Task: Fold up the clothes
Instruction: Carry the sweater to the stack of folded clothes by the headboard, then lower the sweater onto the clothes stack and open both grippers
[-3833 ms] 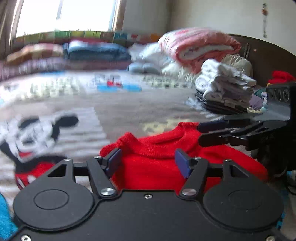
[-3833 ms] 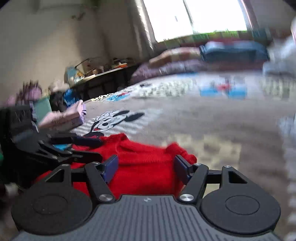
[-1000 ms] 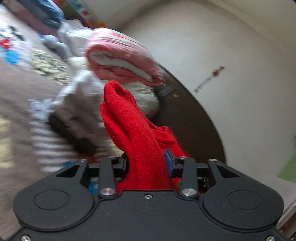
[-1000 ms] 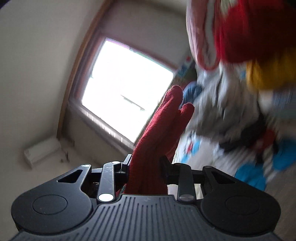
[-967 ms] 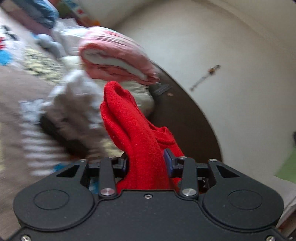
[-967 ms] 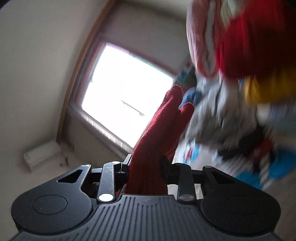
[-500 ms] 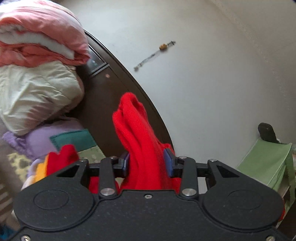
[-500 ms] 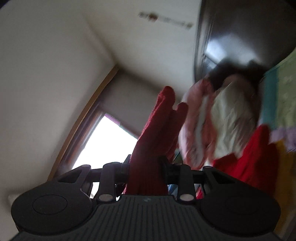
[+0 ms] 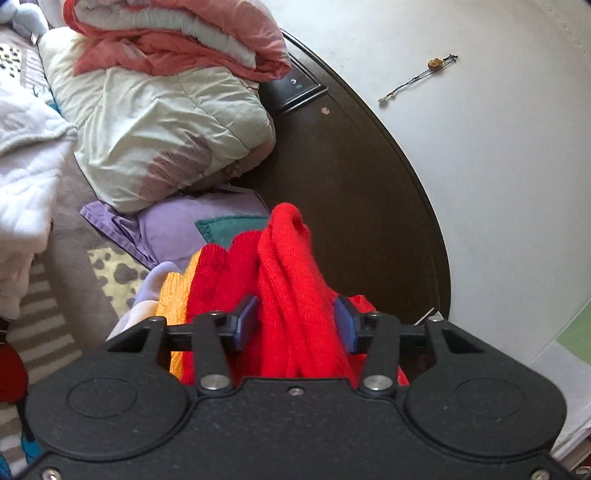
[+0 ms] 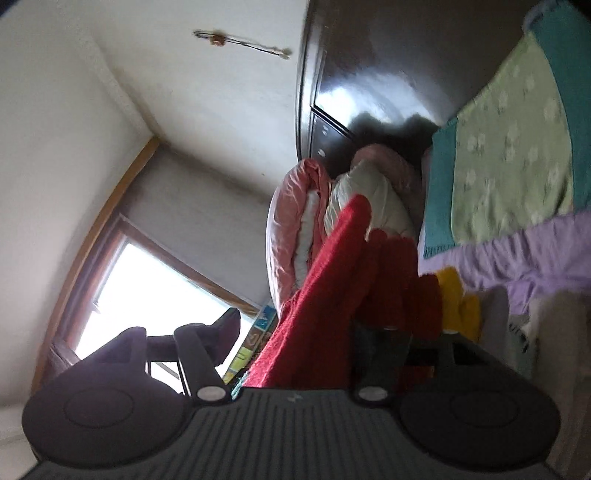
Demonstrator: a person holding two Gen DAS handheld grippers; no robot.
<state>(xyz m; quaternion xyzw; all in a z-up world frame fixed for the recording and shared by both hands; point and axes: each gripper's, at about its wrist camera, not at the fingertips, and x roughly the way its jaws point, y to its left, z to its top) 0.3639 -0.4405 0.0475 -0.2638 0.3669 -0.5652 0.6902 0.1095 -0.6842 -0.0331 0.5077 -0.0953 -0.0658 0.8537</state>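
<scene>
The folded red sweater [image 9: 291,266] stands up between the blue pads of my left gripper [image 9: 295,325], which is shut on it. It hangs over a pile with a yellow garment [image 9: 177,295] and another red garment [image 9: 214,280] beside the dark headboard [image 9: 351,184]. In the right wrist view, tilted sideways, the red sweater [image 10: 332,266] leans against the right-hand finger of my right gripper [image 10: 306,332]. That gripper is open, with daylight between its left finger [image 10: 225,328] and the cloth.
A purple cloth [image 9: 173,229] and a teal-edged green blanket [image 10: 509,155] lie under the pile. A cream duvet [image 9: 166,129] with a pink one [image 9: 177,33] on top sits against the headboard. White folded clothes [image 9: 26,155] are at the left.
Both grippers have carried the red sweater from the bed's middle to the pile by the headboard. In the last half second the right gripper's jaws spread apart off the cloth.
</scene>
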